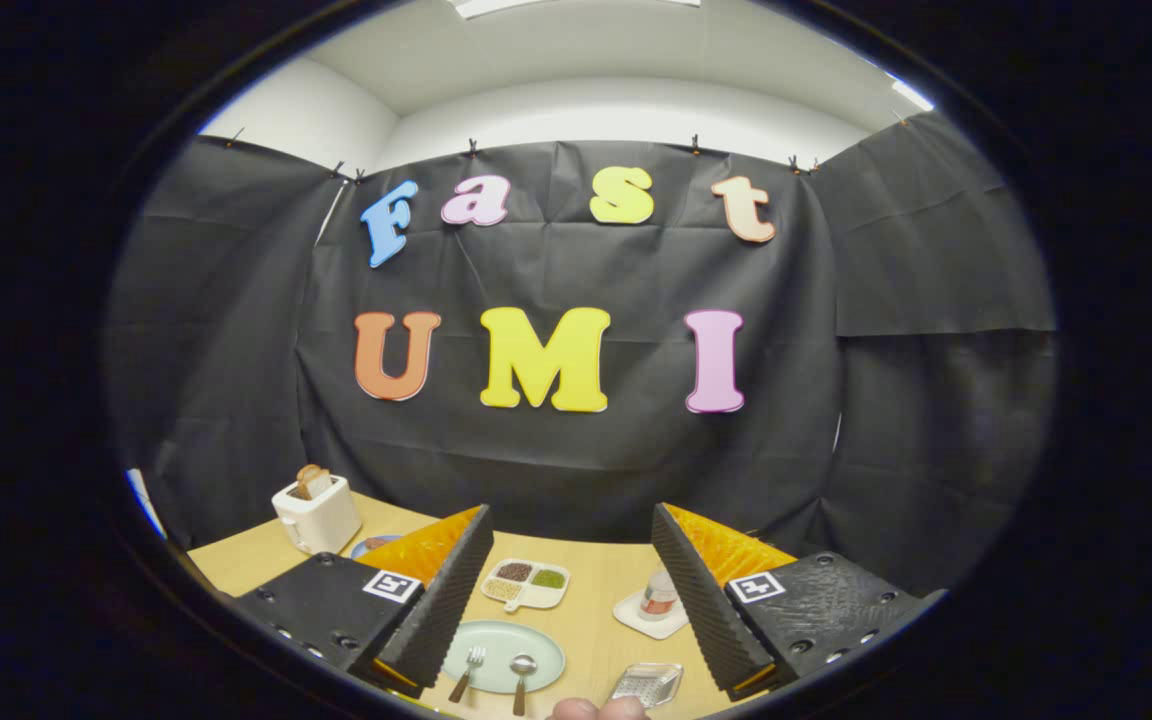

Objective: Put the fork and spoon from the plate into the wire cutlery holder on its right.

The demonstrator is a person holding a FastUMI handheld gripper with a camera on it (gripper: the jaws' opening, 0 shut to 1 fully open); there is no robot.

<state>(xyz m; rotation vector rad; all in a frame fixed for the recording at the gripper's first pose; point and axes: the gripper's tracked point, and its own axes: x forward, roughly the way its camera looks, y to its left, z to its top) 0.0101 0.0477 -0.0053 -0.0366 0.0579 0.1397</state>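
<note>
Plate point(536, 650), pale green, sits low in the frame between my gripper point(572, 590) fingers, with the fork point(468, 672) and the spoon point(522, 680) lying side by side on its near edge, handles pointing toward me and overhanging the rim. To the plate's right, at the lower centre-right of the frame, is the wire cutlery holder point(647, 683), which looks empty as far as I can tell. The bench point(591, 610) is light wood.

I judge this to be the very start: neither utensil has been lifted, and the gripper hangs high above the bench with its fingers wide apart, holding nothing. My next move calls for dropping down and forward over one handle, probably the fork's, and lining the fingers across it before closing.

Beyond the plate stands a divided dish point(526, 584) with three fillings, and right of that a small jar point(658, 594) on a white square mat point(636, 612). A white toaster point(317, 512) holds bread at the left. Fingertips point(598, 709) show at the bottom edge.

The jar's label is too small to read, and the square markers on the gripper carry no words.
</note>
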